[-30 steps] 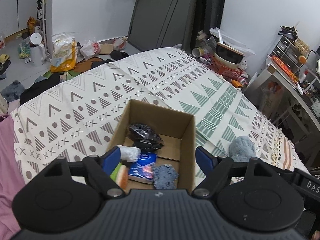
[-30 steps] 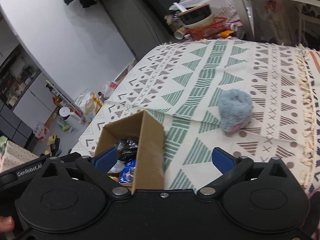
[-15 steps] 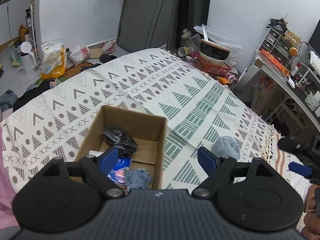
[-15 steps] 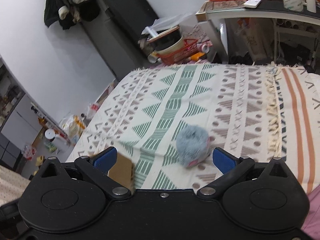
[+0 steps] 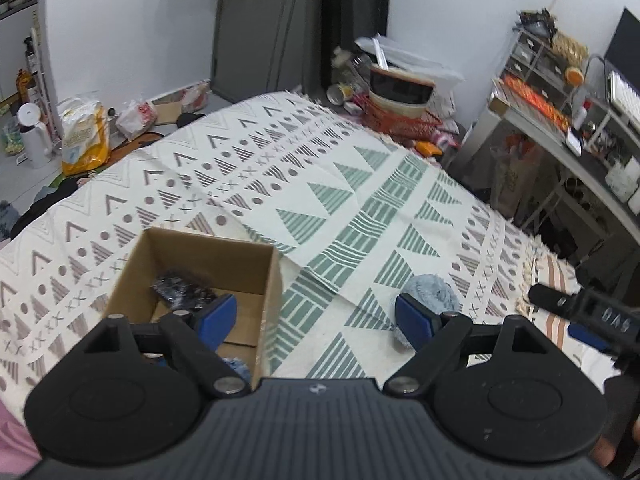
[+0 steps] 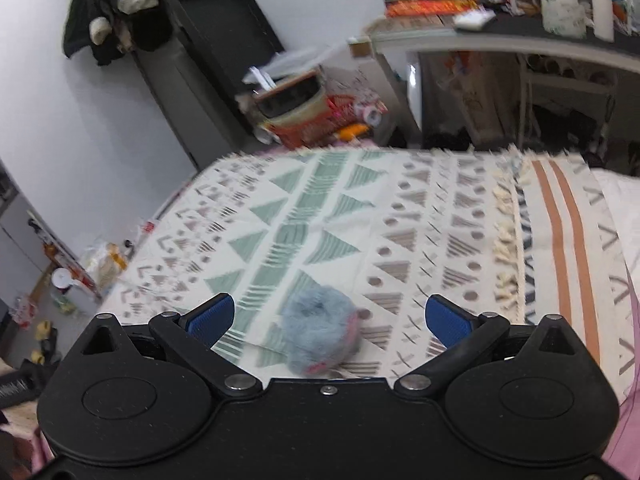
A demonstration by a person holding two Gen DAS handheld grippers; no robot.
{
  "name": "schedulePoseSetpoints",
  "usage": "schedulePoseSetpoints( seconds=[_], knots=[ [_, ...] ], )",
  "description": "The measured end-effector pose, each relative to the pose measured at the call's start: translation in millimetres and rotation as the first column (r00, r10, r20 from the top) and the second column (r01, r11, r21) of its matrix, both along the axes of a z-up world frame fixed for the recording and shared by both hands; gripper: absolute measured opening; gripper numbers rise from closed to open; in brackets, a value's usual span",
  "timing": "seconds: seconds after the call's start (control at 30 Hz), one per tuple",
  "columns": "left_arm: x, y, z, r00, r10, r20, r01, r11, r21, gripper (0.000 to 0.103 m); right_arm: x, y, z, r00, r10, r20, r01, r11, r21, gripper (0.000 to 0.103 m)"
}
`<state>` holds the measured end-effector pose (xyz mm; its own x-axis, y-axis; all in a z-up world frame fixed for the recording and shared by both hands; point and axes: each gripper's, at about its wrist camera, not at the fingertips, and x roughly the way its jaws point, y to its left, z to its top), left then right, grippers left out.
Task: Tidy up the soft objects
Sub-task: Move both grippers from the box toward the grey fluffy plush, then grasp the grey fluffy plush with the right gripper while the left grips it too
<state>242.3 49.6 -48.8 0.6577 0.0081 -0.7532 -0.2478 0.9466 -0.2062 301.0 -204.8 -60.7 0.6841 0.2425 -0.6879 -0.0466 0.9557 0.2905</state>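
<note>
The right gripper (image 6: 327,318) hangs with fingers spread wide and empty, the blue fluffy toy (image 6: 320,328) lying on the blanket (image 6: 420,216) between them, at 6 o'clock in that view. The left gripper (image 5: 316,318) is also wide open and holds nothing. In its view the box (image 5: 268,280) sits at 8 o'clock, with a dark bundle (image 5: 180,288) inside, and the toy (image 5: 434,292) lies at 4 o'clock, well apart from the box.
</note>
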Motion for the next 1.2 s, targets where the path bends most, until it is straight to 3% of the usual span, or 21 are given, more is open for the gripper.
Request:
schedulePoseSetpoints(
  seconds=[0.2,0.77,1.0,1.13,1.2],
  knots=[
    [28,-17,-16,0.999,-0.031,-0.017,0.033,0.997,0.072,0.085,13,-12,-26,0.999,-0.002,-0.042,0.002,1.0,0.0,0.103],
    [99,-62,-69,0.994,-0.096,-0.049,0.098,0.995,0.023,0.082,52,-34,-71,0.995,-0.055,-0.086,0.067,0.986,0.151,0.102],
    [124,-70,-95,0.994,-0.087,-0.072,0.085,0.996,-0.027,0.076,69,-38,-95,0.987,-0.043,-0.154,0.077,0.972,0.221,0.097],
    [133,-73,-108,0.992,-0.09,-0.087,0.087,0.996,-0.038,0.075,77,-40,-109,0.979,-0.032,-0.202,0.087,0.96,0.266,0.085],
    [137,-73,-114,0.991,-0.089,-0.099,0.085,0.995,-0.05,0.067,80,-38,-116,0.974,-0.021,-0.224,0.086,0.954,0.287,0.079]
  ],
)
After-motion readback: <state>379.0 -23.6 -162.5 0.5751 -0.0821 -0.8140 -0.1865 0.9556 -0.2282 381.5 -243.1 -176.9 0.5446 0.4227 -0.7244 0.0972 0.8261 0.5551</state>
